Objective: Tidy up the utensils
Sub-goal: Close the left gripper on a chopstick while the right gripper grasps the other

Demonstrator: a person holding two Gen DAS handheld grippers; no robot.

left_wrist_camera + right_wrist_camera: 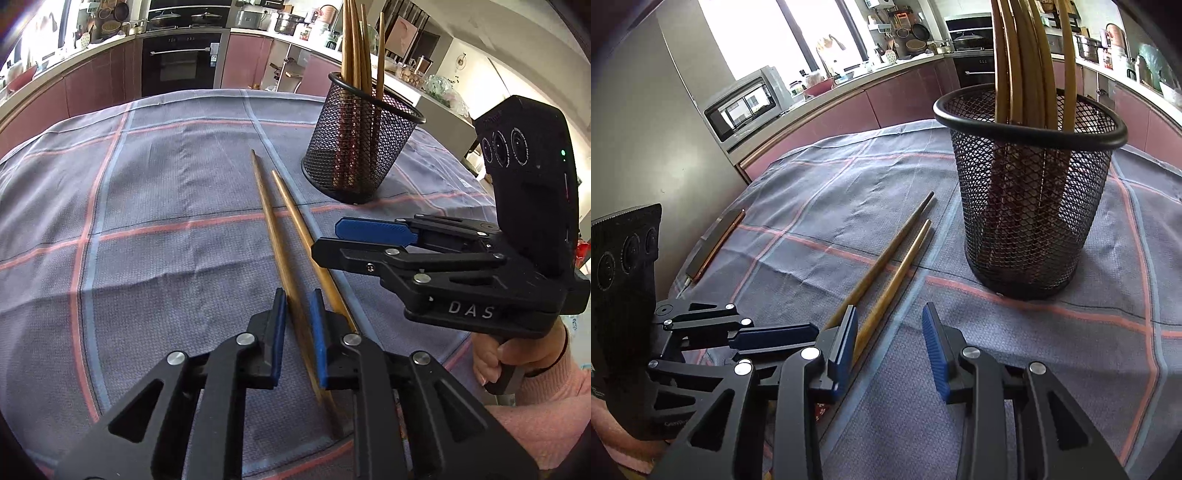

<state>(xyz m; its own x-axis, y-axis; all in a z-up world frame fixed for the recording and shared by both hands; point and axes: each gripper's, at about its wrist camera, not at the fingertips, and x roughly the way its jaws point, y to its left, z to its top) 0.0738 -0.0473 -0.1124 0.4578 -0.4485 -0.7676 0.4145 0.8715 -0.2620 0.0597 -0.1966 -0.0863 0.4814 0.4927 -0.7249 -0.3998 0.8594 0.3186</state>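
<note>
Two wooden chopsticks lie side by side on the checked tablecloth point(147, 221). The left chopstick point(273, 229) runs between the blue pads of my left gripper point(298, 328). Those jaws stand narrow around it, with a thin gap on each side. The right chopstick point(299, 218) passes outside that gripper's right finger. My right gripper point(891, 345) is open and low over the cloth, and the right chopstick point(897, 273) lies just inside its left pad. A black mesh holder point(362, 147) point(1030, 206) with several chopsticks upright in it stands beyond them, to the right.
A flat dark phone-like slab point(714, 243) lies near the table's left edge. A hand in a pink sleeve point(517, 354) holds the right gripper's handle. Kitchen counters and an oven point(183, 62) stand behind the table.
</note>
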